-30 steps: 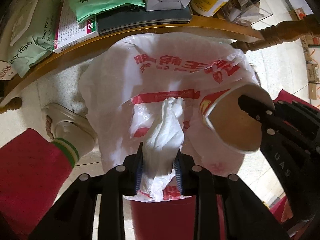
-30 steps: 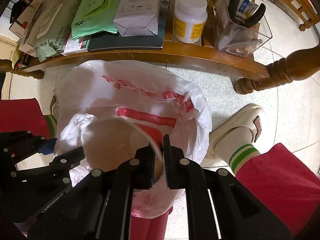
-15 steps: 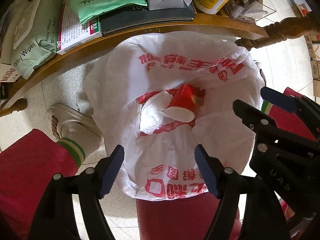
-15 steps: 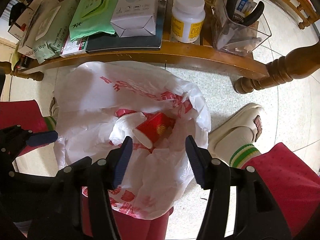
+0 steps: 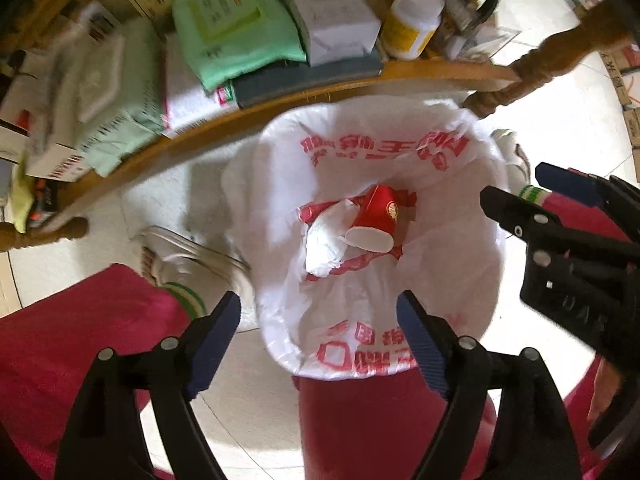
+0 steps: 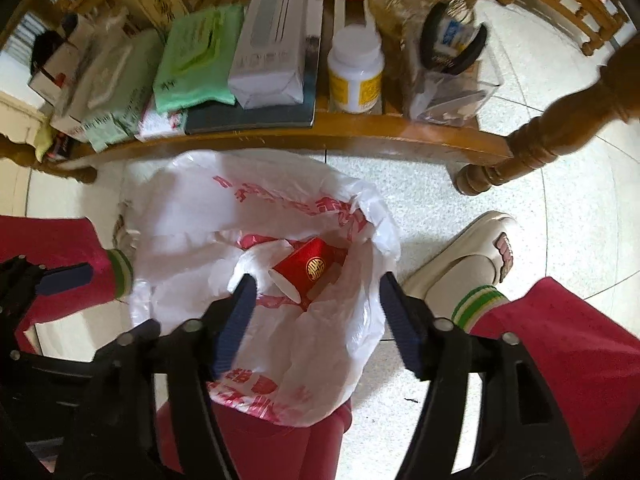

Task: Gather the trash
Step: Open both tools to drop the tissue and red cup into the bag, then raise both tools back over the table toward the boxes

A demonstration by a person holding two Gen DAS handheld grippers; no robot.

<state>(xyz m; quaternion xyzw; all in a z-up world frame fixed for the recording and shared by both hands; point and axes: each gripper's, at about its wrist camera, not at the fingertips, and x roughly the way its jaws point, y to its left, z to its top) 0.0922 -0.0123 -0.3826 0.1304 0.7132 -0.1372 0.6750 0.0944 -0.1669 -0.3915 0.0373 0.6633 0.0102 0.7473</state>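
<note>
A red bin (image 5: 376, 420) lined with a white plastic bag with red print (image 5: 384, 148) stands on the floor; it also shows in the right wrist view (image 6: 256, 200). Inside lie a red paper cup (image 5: 376, 216) on its side and a crumpled white tissue (image 5: 328, 244); the cup (image 6: 312, 268) and the tissue (image 6: 252, 260) also show in the right wrist view. My left gripper (image 5: 320, 332) is open and empty above the bin's near rim. My right gripper (image 6: 316, 316) is open and empty above the bin; it also shows in the left wrist view (image 5: 516, 188).
A low wooden shelf (image 6: 360, 136) behind the bin holds wipes packs (image 6: 196, 60), a white box (image 6: 272, 40), a pill bottle (image 6: 356, 76) and a clear holder (image 6: 448, 80). The person's slippered feet (image 6: 468, 256) and red trouser legs (image 5: 68, 344) flank the bin on the tiled floor.
Both grippers opened: the left let go of the tissue, the right let go of the cup, and both fell into the bag. Both grippers have since drawn back and up.
</note>
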